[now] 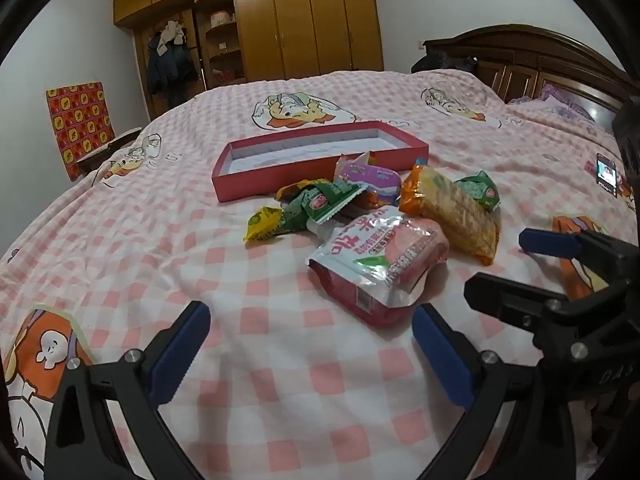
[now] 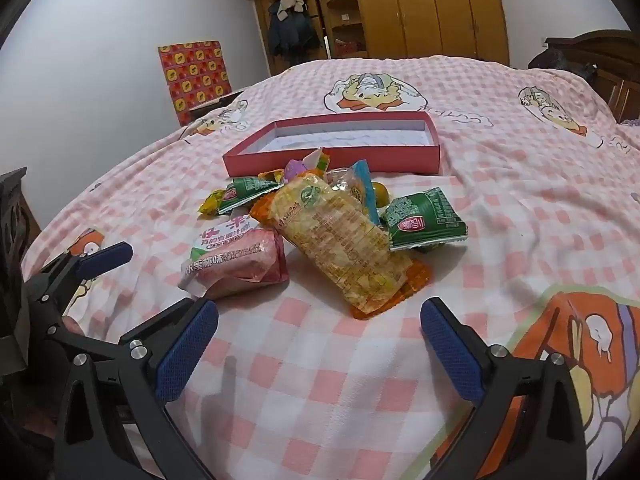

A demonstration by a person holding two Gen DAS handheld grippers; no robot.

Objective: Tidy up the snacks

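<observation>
Left claw (image 1: 310,354) wide open, nothing between its blue pads, hovering over the pink-checked bedsheet (image 1: 120,240) just short of the snack pile. Far left of the pile: small yellow-green candy packet (image 1: 262,222), touching 2 green foil packets (image 1: 316,202) stacked over it. Next, nearest the left claw: pink peach-print pouch (image 1: 380,264), silver top, lying flat, its near corner just beside the claw's right-hand pad (image 1: 438,360). Behind it, a purple-lidded jelly cup (image 1: 372,178), leaning against the box wall as far as I can tell. Right of the pouch: long clear-orange cracker pack (image 1: 456,212), lying diagonally, upper end on the pile. Beyond that, 1 more green foil packet (image 1: 480,190), on the sheet at the pile's right edge. Red shallow box (image 1: 256,184), white inside, open, nothing in it, sits directly behind the pile; all snacks are outside it. Right claw (image 2: 320,344) also wide open, gripping nothing, near end of the cracker pack just ahead of its gap. It shows at the right edge of the left wrist view, beside the left claw. Wooden wardrobe (image 1: 308,24) on the far wall, dark headboard (image 1: 520,60) on the right.
</observation>
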